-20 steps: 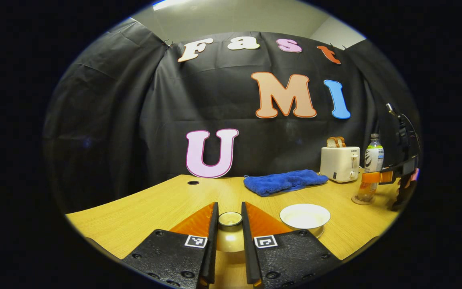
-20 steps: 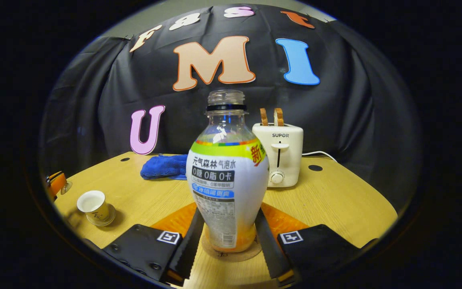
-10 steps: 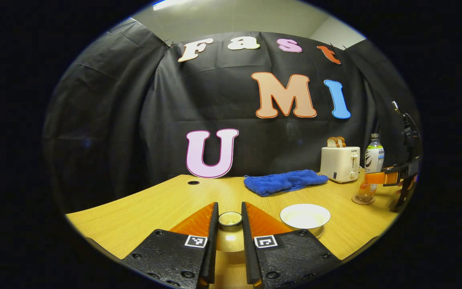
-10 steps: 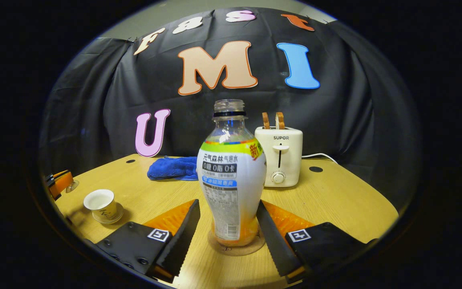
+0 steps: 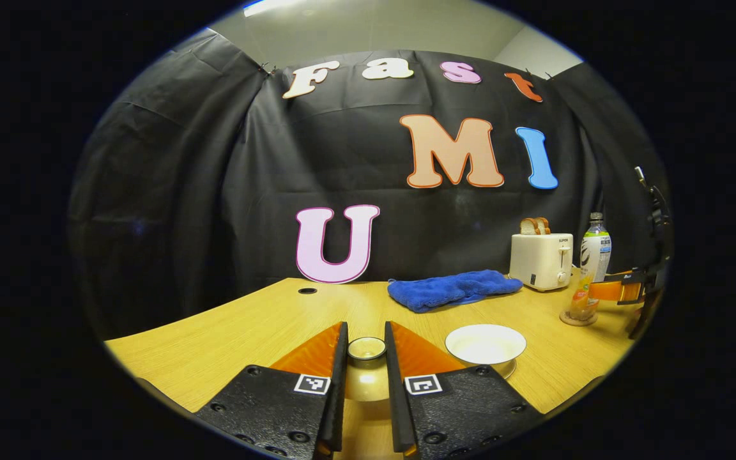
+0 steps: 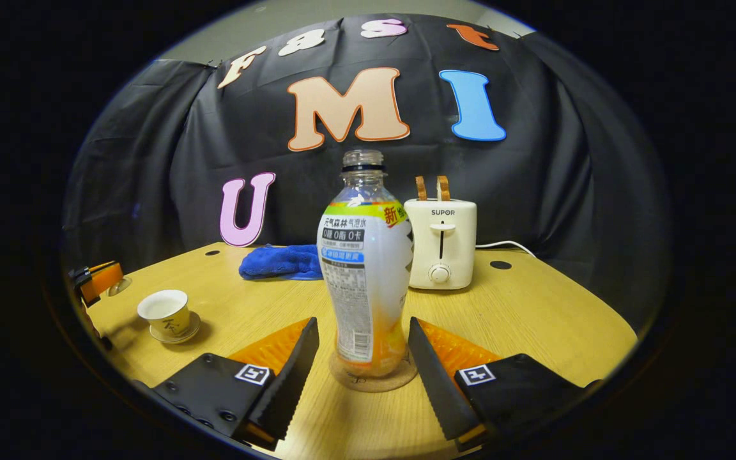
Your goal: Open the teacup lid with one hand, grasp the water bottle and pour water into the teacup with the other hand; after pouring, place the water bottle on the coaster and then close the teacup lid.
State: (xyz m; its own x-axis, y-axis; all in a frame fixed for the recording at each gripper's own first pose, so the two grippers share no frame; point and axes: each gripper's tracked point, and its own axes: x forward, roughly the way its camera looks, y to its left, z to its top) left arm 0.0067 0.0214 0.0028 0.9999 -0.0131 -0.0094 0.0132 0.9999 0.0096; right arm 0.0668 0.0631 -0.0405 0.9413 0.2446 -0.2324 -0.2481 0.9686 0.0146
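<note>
Left tongs: your left tongs (image 5: 366,383) are pinching the teacup lid (image 5: 367,349) by its knob, one finger on each side, held low over the table (image 5: 227,332).
Teacup lid: it sits between the two fingers in the left gripper view, its gold dome below the round knob; whether it touches the table, you cannot tell.
Teacup: the teacup (image 5: 485,344) stands uncovered just right of your left tongs, on its saucer (image 6: 175,334); in the right gripper view the cup (image 6: 165,312) is at the far left, white inside.
Right tongs: your right tongs (image 6: 361,367) are spread wide, one finger on each side of the water bottle (image 6: 366,268), with clear gaps, touching nothing.
Water bottle: it stands upright and uncapped on the coaster (image 6: 373,378), free of both fingers. In the left gripper view the bottle (image 5: 588,268) is at the far right, with the orange finger of your right tongs (image 5: 617,289) beside it.
Coaster: round, tan, under the bottle, its rim showing around the base.
Behind: a white toaster (image 6: 440,241) with two slices of bread stands behind the bottle, and a blue cloth (image 6: 282,262) lies to its left near the wall.
</note>
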